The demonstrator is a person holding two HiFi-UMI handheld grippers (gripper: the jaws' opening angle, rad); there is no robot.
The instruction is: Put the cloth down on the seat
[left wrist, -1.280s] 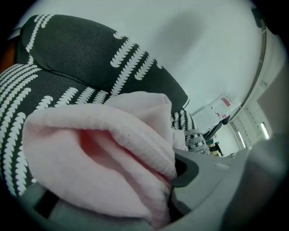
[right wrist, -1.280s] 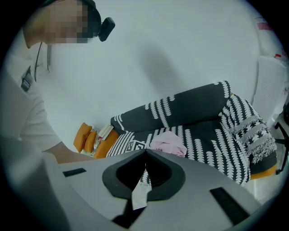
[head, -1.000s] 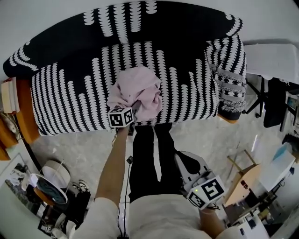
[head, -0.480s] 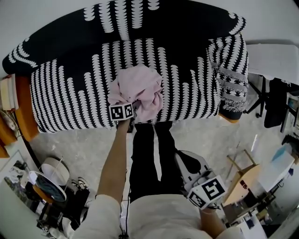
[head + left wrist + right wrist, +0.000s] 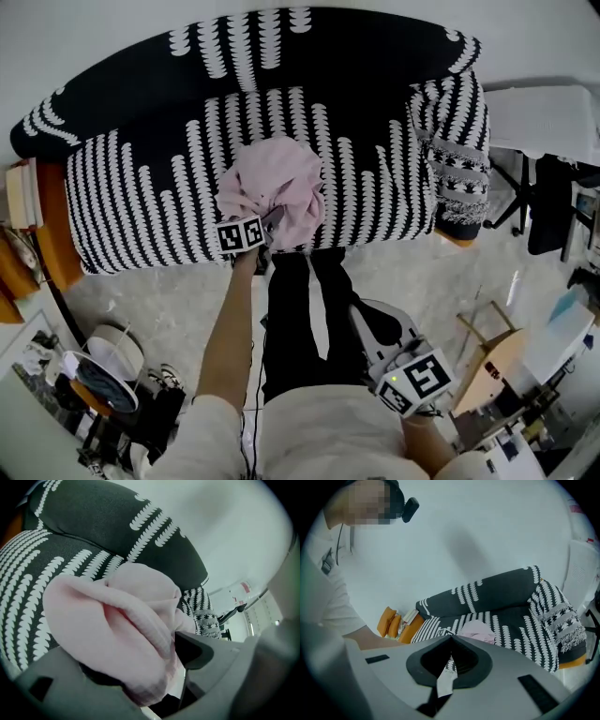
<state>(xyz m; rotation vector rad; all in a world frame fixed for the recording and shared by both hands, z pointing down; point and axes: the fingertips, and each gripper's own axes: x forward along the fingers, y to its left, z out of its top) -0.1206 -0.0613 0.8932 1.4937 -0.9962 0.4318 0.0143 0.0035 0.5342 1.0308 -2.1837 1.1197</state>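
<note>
A crumpled pink cloth [image 5: 277,186] lies on the black-and-white patterned sofa seat [image 5: 150,197], near its front edge. My left gripper [image 5: 271,221] is at the cloth's near edge. Its jaws have just been opening and stand wide, with a fold of the cloth [image 5: 117,620] lying loosely between them. In the left gripper view the cloth fills the middle, in front of the left gripper [image 5: 140,672]. My right gripper [image 5: 364,317] hangs low beside the person's legs, away from the sofa. In the right gripper view the right gripper [image 5: 451,639] has its tips meeting, and the cloth [image 5: 477,631] shows far off.
Orange cushions and books [image 5: 21,202] sit at the sofa's left end. A patterned throw [image 5: 459,159] drapes the right armrest. A dark office chair [image 5: 548,202] stands at the right, a wooden stool [image 5: 492,361] lower right, a round white object [image 5: 108,361] lower left.
The left gripper's jaws have spread apart on the cloth and its marker cube has rolled slightly. The cloth stays on the seat. The right gripper has not moved.
</note>
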